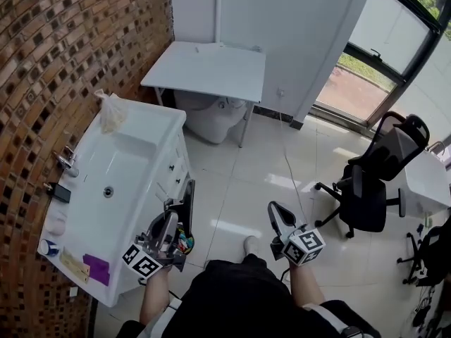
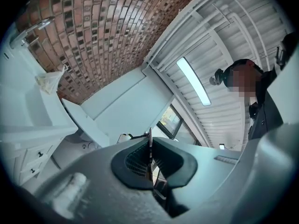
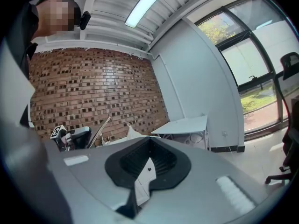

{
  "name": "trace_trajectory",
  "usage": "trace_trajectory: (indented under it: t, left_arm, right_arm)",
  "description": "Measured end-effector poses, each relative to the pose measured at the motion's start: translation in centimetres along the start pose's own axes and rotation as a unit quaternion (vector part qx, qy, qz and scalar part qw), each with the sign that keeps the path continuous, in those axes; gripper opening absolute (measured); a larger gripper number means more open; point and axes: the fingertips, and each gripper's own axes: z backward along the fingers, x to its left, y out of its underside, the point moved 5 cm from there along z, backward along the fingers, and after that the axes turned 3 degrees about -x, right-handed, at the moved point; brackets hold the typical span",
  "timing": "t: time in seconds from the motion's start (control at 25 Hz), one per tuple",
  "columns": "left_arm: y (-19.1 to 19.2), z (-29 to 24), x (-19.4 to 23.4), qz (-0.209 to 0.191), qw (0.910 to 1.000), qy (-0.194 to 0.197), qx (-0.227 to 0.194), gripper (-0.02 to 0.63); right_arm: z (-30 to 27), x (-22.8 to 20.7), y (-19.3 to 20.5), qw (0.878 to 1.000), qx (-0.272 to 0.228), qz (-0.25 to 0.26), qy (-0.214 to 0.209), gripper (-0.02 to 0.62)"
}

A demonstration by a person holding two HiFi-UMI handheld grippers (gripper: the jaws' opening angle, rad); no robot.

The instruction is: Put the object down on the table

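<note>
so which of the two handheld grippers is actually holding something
The left gripper, shut on a thin dark flat panel; the right gripper has its jaws closed on nothing.

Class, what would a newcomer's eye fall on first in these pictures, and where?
The brick wall fills the left, with a white washbasin against it. Beside the basin, the left hand-held gripper is shut on a thin dark flat object. A black office chair stands at the right, near the window.
</note>
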Motion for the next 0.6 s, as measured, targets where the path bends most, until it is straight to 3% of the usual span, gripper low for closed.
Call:
trace_trajectory:
  t: [0.28,0.6]
  left_arm:
    - [1.1,-6.5,0.8,-0.042,0.9989,-0.021,-0.008,0.002]
    - [3.9,-16.0,0.7,-0.05,0.9982,-0.021,-0.025,0.002]
  right_arm:
    - [-2.0,-6.4,-2.9,0.997,-0.06,-0.017,-0.035,0.006]
    - [-5.4,-16.4,-7.0,0.995,-0.078,-0.01,-0.055,0.006]
